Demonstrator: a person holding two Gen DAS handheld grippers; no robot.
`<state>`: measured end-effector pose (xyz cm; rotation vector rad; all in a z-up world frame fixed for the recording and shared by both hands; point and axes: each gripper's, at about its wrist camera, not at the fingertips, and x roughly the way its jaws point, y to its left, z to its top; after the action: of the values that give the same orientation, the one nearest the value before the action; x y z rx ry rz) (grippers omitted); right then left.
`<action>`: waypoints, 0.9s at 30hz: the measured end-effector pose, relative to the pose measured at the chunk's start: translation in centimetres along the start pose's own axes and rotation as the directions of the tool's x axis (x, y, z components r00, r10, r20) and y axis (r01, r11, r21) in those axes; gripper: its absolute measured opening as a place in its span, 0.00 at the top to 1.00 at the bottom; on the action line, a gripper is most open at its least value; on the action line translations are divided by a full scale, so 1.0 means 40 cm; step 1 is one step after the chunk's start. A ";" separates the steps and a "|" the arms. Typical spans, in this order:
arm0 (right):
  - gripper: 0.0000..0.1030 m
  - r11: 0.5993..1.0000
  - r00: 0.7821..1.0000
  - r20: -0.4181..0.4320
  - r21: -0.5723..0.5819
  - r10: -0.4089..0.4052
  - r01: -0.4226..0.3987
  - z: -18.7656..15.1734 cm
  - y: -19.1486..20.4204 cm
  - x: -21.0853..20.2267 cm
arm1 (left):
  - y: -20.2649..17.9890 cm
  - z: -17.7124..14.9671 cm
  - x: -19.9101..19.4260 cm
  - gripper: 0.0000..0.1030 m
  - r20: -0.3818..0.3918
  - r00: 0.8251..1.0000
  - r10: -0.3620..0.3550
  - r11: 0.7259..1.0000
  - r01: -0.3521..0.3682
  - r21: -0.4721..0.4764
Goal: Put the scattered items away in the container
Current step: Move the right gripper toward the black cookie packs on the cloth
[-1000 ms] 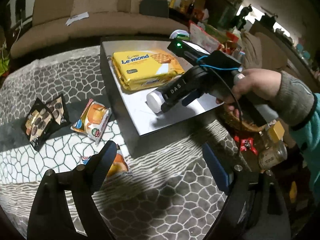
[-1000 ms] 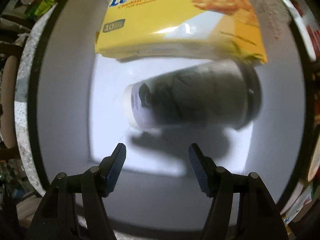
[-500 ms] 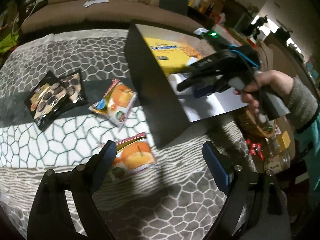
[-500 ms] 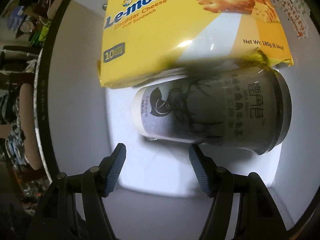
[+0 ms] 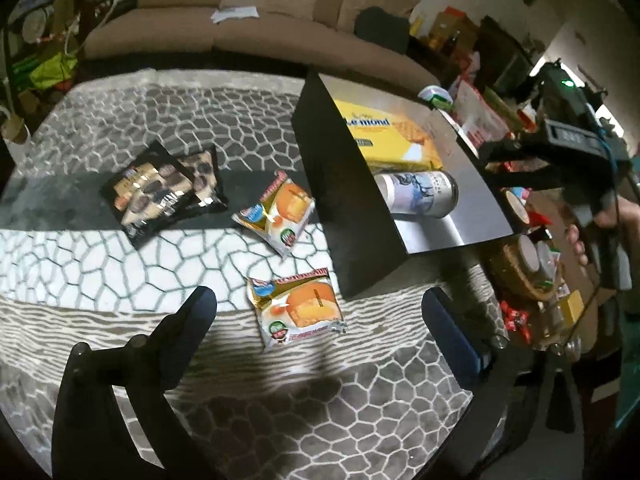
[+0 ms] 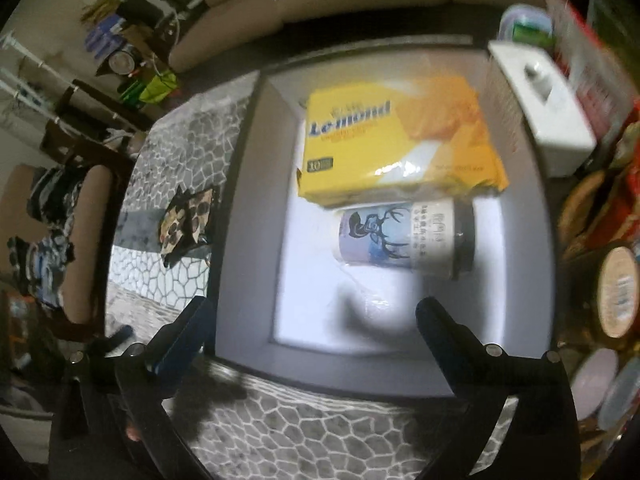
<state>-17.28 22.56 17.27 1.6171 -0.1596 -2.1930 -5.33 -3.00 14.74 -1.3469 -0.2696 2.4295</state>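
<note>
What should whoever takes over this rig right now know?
Left gripper: open, empty, jaws just widened, over the nearer orange snack pack.
Right gripper: open, empty, jaws just widened, above the box.
Done: yellow cracker pack and cup lie in the box, cup on its side against the pack.
Left on the rug: both orange snack packs, the farther beside the box wall, and the dark cookie packs.
</note>
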 end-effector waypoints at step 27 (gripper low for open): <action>0.00 0.961 0.961 0.111 -0.142 0.255 -0.238 -0.145 0.506 0.149 | 0.400 -0.066 -0.259 0.00 0.132 0.954 0.269 0.932 -0.223 -0.287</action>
<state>-8.13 2.70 16.73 1.3117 -0.2402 -2.0689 -1.38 -21.77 16.17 -1.3532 -0.5202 2.8085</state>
